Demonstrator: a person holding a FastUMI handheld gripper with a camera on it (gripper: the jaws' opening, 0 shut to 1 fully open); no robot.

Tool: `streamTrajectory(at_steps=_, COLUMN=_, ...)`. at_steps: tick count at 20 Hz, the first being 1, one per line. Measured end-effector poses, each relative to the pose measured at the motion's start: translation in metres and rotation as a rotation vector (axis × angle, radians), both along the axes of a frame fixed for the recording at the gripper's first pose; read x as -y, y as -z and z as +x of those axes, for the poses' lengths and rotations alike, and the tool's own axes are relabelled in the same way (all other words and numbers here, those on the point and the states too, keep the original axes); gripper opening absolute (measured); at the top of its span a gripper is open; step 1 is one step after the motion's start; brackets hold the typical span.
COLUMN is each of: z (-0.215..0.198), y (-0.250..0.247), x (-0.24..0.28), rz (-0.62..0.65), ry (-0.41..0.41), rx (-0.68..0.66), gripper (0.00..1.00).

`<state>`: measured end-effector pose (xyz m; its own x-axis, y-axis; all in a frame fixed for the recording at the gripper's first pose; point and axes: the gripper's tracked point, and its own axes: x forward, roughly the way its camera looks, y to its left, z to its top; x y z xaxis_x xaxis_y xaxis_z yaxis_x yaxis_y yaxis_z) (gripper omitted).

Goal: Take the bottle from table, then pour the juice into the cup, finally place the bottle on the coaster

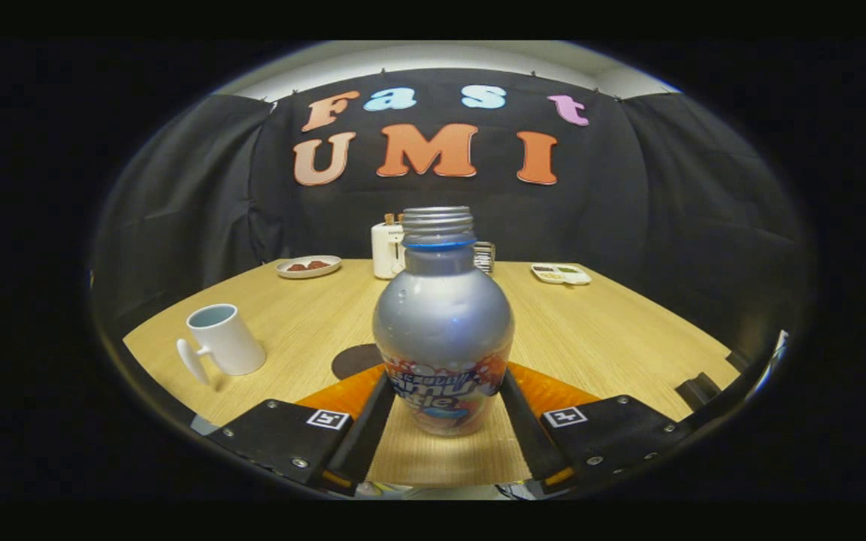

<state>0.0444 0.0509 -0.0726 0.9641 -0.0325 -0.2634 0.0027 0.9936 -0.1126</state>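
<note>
My jaws [444, 402] are squeezed on both sides of the bottle [443, 330], low down, and it stands straight up between them with no cap on. If I tip too soon or my hold slips on its round belly, juice could spill on the table [613, 330]. The cup [224, 340] is off to the left, the dark coaster [354, 361] sits just behind the bottle, and there is lots of bare table between them.

Bottle [443, 315]: printed label band around the lower body; lettering partly covered by the fingers, not legible.
Gripper [444, 382]: one square black-and-white marker tag [328, 418] on each finger mount, without readable characters; both fingers pressed against the bottle's sides.
</note>
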Motion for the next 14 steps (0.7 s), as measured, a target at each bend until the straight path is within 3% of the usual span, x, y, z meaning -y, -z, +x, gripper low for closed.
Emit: streamTrajectory(at_steps=14, z=0.007, y=-0.031, x=-0.076, rz=-0.330, ry=-0.026, rx=0.045, gripper=0.78)
